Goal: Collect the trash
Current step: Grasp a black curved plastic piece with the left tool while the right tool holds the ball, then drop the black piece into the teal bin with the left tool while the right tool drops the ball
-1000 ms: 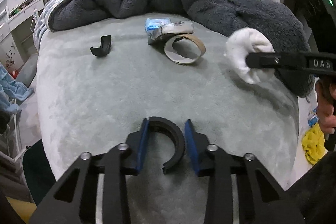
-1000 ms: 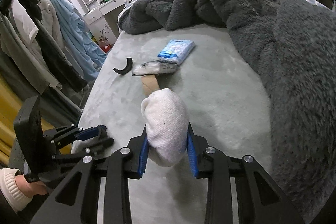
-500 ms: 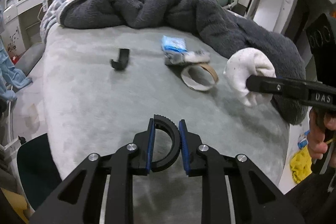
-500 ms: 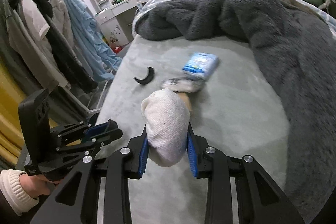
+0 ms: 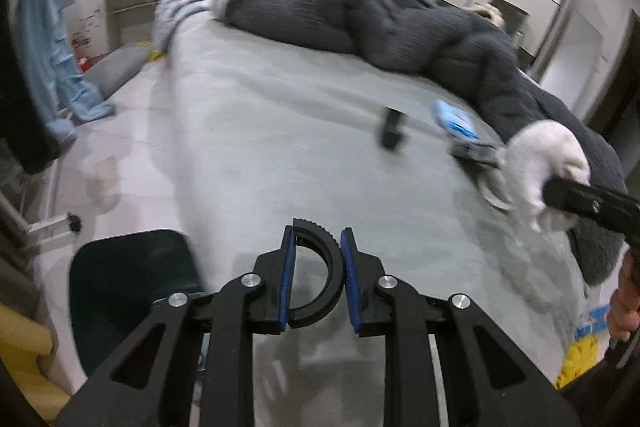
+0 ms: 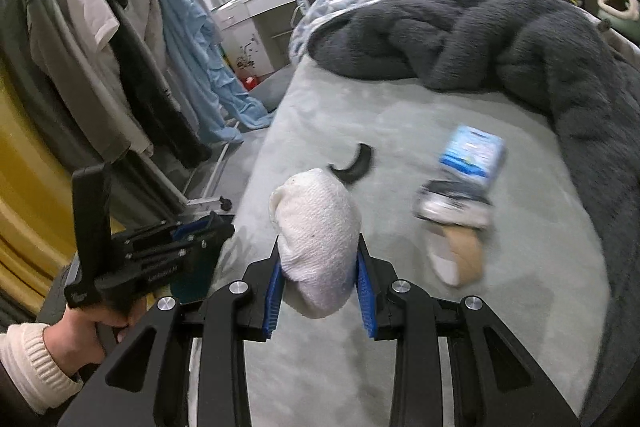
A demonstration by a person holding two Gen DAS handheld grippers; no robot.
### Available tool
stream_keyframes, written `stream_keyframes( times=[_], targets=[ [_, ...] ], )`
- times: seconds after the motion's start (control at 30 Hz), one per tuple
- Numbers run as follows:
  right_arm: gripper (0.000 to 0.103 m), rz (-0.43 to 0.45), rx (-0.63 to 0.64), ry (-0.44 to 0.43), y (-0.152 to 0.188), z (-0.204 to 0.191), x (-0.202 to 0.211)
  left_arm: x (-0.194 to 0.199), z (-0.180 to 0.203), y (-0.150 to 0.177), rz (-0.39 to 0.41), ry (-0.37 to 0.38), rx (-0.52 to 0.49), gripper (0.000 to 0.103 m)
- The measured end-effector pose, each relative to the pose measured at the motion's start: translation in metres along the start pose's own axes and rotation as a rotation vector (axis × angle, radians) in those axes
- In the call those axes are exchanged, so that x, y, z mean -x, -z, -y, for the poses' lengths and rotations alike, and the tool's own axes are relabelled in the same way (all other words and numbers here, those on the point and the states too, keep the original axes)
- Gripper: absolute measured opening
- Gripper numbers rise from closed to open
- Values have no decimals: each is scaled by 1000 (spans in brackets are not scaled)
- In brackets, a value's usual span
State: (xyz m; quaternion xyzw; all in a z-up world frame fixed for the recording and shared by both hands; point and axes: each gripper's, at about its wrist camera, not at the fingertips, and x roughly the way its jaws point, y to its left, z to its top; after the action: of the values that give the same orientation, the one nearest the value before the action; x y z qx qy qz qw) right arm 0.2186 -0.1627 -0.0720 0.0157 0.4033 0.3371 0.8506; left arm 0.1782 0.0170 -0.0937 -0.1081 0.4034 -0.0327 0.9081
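Left wrist view: left gripper (image 5: pixel 317 269) pinched on the black clip (image 5: pixel 324 269), blue pads (image 5: pixel 287 279) pressed on both sides, lifted off the bed (image 5: pixel 248 131). Half a second before, pointed at the middle of the bed; now swung to the left, over the left edge of the bed, with a dark bin (image 5: pixel 128 291) showing just under the left finger and bare floor beside it. Much motion blur across this view. Second clip (image 5: pixel 392 129), blue packet (image 5: pixel 456 121) and wrapper (image 5: pixel 476 153) shifted toward the right of the picture, lying on the bed near the dark blanket (image 5: pixel 400 23).

Right wrist view: right gripper (image 6: pixel 318 291) clamped on the white sock (image 6: pixel 316 235), as before, held above the bed. Compared with the earlier frame, turned a little left, so the packet (image 6: pixel 472 155), wrapper (image 6: pixel 452 203) and tape ring (image 6: pixel 460 251) now sat right of the sock and looked blurred. Clip (image 6: pixel 356 167) just behind the sock top, near the left edge of the bed (image 6: pixel 400 131). Left gripper (image 6: pixel 192 231) seen low at the left, beyond the edge of the bed, near the clothes rack (image 6: pixel 120 67). Open mattress in front of the fingers; blanket (image 6: pixel 500 39) piled along the far and right sides.
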Motion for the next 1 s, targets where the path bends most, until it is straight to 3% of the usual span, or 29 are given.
stream_keyframes(
  times=[0.23, 0.43, 1.0],
  targets=[
    [33, -26, 54, -39, -15, -39, -30, 6, -64, -2, -4, -89, 108, 24],
    [33, -52, 97, -67, -24, -70, -56, 0, -96, 5, -50, -142, 134, 24],
    [33, -156, 141, -105, -36, -139, -146, -30, -184, 45, -290, -177, 286, 24]
  ],
)
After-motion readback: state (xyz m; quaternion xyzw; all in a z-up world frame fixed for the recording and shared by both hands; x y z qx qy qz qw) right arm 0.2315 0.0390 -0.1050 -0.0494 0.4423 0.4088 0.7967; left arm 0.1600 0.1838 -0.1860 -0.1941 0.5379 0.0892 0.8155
